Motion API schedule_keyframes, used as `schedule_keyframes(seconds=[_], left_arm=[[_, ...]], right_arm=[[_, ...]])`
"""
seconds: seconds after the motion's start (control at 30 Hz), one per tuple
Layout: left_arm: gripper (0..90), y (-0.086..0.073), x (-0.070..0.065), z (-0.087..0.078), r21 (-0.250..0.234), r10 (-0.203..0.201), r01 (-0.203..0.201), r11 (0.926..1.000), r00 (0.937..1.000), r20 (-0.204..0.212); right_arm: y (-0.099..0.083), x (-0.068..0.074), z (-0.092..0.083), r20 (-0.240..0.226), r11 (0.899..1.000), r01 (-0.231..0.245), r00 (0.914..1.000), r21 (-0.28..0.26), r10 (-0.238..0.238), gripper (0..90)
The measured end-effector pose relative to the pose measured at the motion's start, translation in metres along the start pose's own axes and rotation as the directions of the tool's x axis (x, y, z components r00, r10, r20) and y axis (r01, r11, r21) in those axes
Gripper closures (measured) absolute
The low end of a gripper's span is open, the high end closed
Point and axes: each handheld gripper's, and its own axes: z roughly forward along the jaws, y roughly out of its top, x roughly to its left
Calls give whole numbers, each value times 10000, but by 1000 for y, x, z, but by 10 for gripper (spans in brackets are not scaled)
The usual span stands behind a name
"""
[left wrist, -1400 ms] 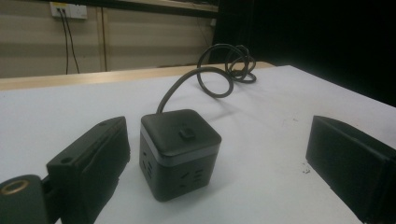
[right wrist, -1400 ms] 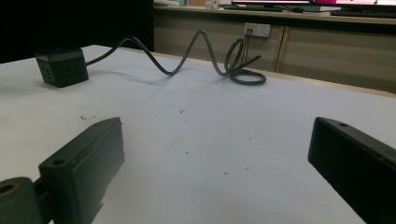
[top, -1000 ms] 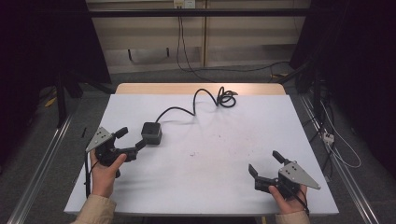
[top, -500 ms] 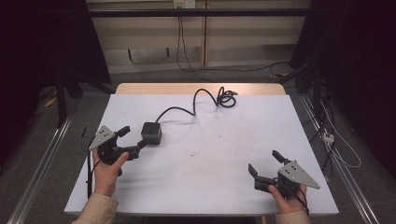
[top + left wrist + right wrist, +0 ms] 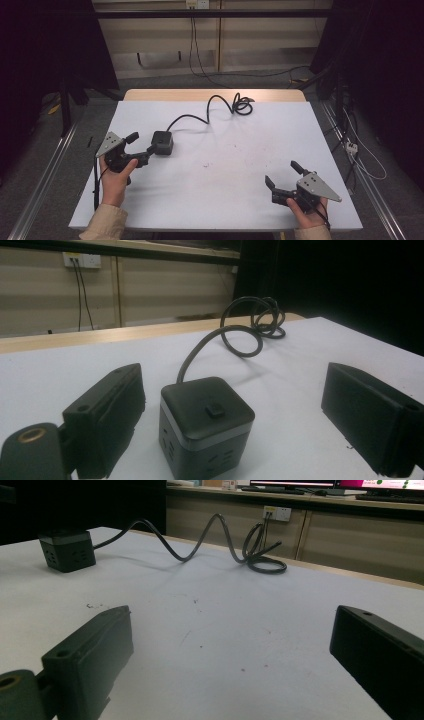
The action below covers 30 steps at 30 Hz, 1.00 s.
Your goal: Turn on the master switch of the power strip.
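A black cube power socket [image 5: 162, 142] sits on the left half of the white table [image 5: 235, 165]. Its black cable [image 5: 220, 106] runs back to a coil near the far edge. My left gripper [image 5: 141, 145] is open, its jaws just left of the cube. In the left gripper view the cube [image 5: 205, 425] stands between the two jaws, closer to the left one, with its cable [image 5: 240, 335] looping behind. My right gripper [image 5: 283, 176] rests open at the front right, nothing between its jaws. In the right gripper view the cube [image 5: 67, 549] and cable [image 5: 215, 537] lie far off.
The table's wooden far edge [image 5: 210, 94] borders a floor with loose cables. A wall socket [image 5: 82, 260] is on the back wall. Metal rails [image 5: 45, 175] run along both sides of the table.
My left gripper has moved slightly toward the cube socket. The right gripper has stayed put.
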Motion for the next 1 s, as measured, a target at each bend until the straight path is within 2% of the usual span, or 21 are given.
schedule_keyframes(seconds=[0.7, 1.0], left_arm=[[136, 1, 3, 12, 216, 190, -187, 9996, 9998, -106], [186, 2, 1, 17, 313, 312, -309, 9990, 9995, -85]], right_arm=[[1, 0, 0, -5, 10000, 28, 10000, -38, -28, 31], [1, -1, 0, -2, 10000, 30, 10000, -60, -30, 32]])
